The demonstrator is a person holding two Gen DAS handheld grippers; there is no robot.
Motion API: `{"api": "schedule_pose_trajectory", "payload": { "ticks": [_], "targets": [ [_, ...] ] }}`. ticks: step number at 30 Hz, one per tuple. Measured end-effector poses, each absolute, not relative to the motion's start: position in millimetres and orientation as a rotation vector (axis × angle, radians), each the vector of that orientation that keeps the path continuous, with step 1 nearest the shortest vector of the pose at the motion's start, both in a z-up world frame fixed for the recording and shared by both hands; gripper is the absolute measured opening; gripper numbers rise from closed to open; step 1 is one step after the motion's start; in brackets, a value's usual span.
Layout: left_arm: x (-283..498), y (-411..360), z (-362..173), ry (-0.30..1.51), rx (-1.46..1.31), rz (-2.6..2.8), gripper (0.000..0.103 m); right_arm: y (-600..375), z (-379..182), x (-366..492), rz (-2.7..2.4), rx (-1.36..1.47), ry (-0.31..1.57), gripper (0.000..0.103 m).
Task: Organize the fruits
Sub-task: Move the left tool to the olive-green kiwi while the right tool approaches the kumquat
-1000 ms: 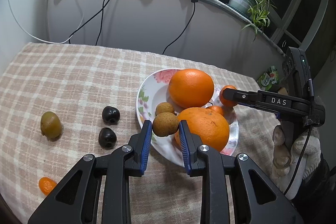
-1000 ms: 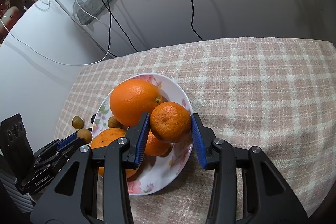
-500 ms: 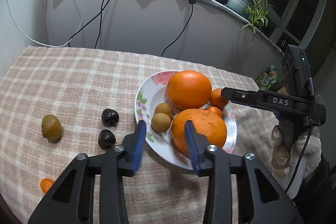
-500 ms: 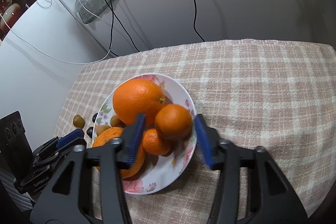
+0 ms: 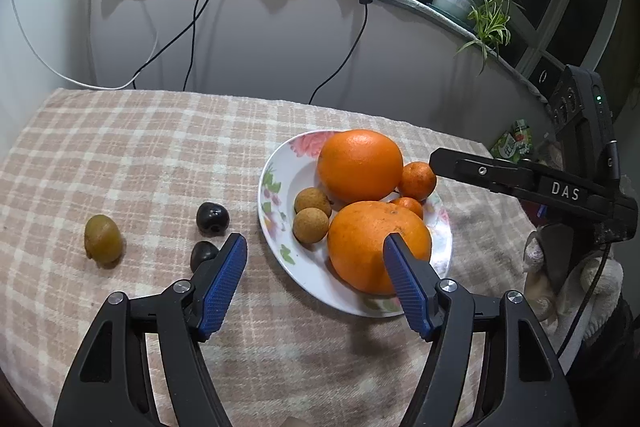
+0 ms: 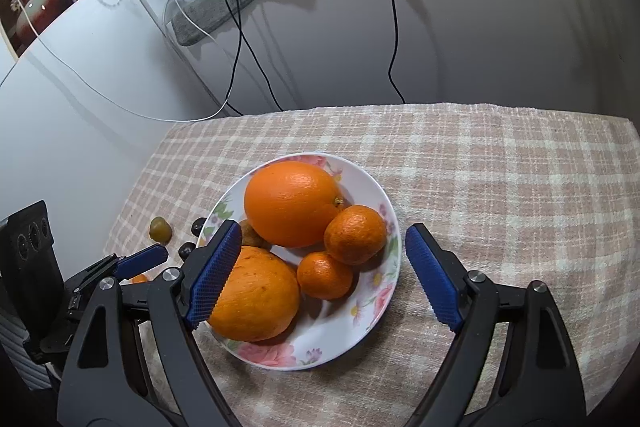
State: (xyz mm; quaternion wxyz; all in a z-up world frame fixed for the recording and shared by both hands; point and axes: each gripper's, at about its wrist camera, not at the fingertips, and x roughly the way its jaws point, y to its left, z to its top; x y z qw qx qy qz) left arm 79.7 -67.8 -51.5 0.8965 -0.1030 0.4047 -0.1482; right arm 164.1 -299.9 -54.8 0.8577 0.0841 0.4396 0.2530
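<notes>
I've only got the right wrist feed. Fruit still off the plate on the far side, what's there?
Observer: Left wrist view shows a greenish-brown fruit and two dark round fruits on the checked cloth, all beside the plate, not on it.
Operator: Brown ones on the plate, how many?
Observer: Two small brown fruits, side by side at the plate's left edge.
Operator: Left gripper holding anything?
Observer: No. The left gripper has its jaws opening, with nothing between the pads; the nearer brown fruit lies on the plate beyond them.
</notes>
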Motion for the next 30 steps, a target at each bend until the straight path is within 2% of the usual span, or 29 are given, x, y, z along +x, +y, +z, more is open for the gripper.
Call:
{"api": "schedule_pose_trajectory", "payload": {
  "ticks": [16, 30],
  "targets": [
    [70, -46, -49, 0.829, -0.245, -0.263, 0.071, -277, -35, 144, 0.577, 0.131, 0.864, 0.086],
    [55, 4, -54, 0.819, -0.278, -0.185, 0.068, -245, -23, 118, 0.667, 0.053, 0.813, 0.086]
  ]
}}
